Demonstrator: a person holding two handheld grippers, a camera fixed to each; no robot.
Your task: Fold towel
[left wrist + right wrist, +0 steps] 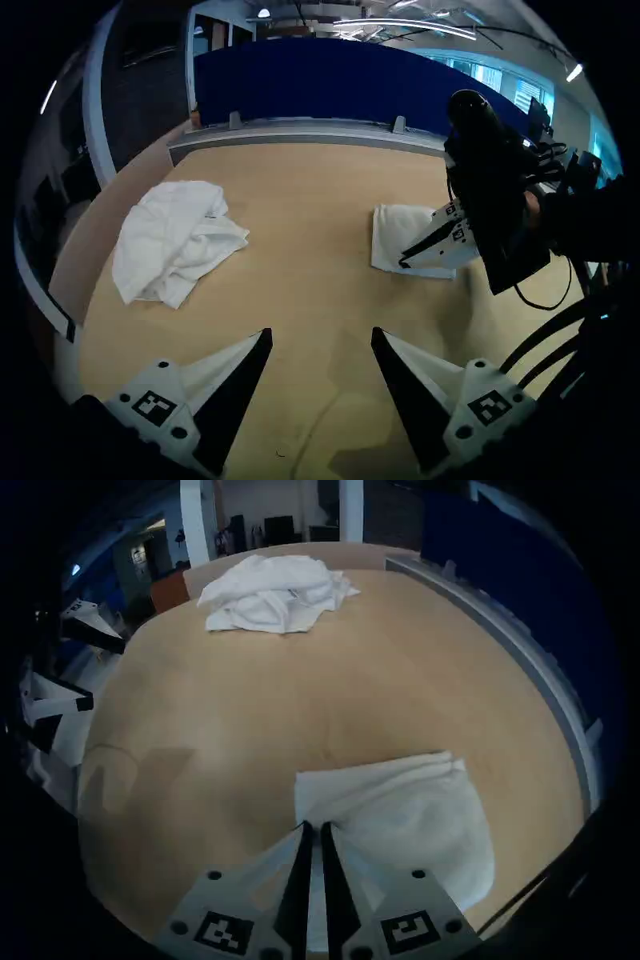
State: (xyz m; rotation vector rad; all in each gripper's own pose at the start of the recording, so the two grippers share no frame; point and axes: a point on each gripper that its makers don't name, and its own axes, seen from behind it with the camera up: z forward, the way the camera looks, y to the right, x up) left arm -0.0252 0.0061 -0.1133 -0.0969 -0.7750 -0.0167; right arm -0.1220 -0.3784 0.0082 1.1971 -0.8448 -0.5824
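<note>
Crumpled towel [176, 240] lies on the bench [320, 192], well apart from the folded towel [400, 816]; likely soft, limp, light, so take a corner. Left gripper [320, 352] jaws wide open, empty. Right gripper [314, 840] jaws nearly closed at the folded towel's edge; pinch uncertain

Holds left gripper [320, 331] low and level, jaws spread wide. Holds right gripper [316, 826] with jaws drawn almost together, thin slit between. In left gripper view, angled downward, hand [534, 214] wrapped behind it.
</note>
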